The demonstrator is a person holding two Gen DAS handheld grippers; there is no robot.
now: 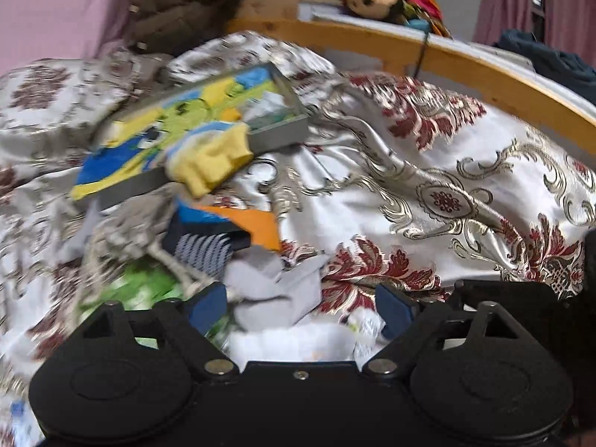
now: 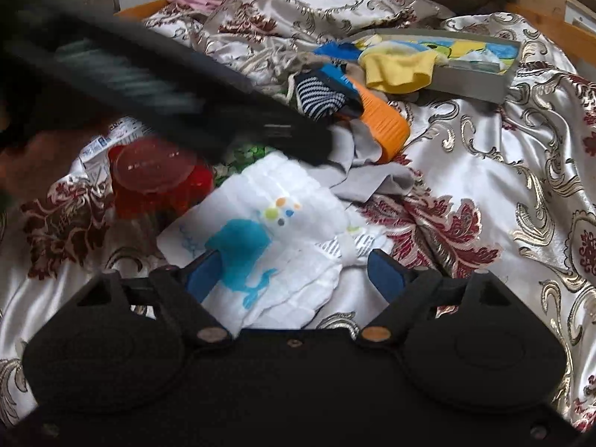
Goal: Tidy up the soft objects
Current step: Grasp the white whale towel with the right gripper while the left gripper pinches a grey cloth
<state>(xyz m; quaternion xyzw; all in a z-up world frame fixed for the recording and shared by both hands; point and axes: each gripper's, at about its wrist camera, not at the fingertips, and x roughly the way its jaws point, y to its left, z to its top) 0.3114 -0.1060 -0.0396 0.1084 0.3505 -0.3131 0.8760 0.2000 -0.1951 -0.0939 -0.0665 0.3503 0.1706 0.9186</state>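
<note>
A glossy satin bedspread (image 2: 484,171) with maroon and gold brocade lies rumpled. At its one o'clock, a shallow grey cardboard box (image 2: 473,85) holds a limp yellow garment (image 2: 398,69). Centre: a quilted white diaper (image 2: 283,231), whale-printed, between the right gripper's (image 2: 298,279) open jaws. The left gripper (image 1: 298,309) gapes over crumpled grey cloth (image 1: 275,287).

White diaper (image 2: 283,246) with teal whale print, navy-white striped sock (image 2: 320,98), yellow cloth (image 2: 398,69), silvery maroon-flowered bedspread (image 2: 484,186).

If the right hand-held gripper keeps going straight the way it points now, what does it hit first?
Most likely the white cloth with the blue whale print: it lies directly ahead of the right hand-held gripper, between its open fingers. Depth is hard to judge, so contact may already be close.
</note>
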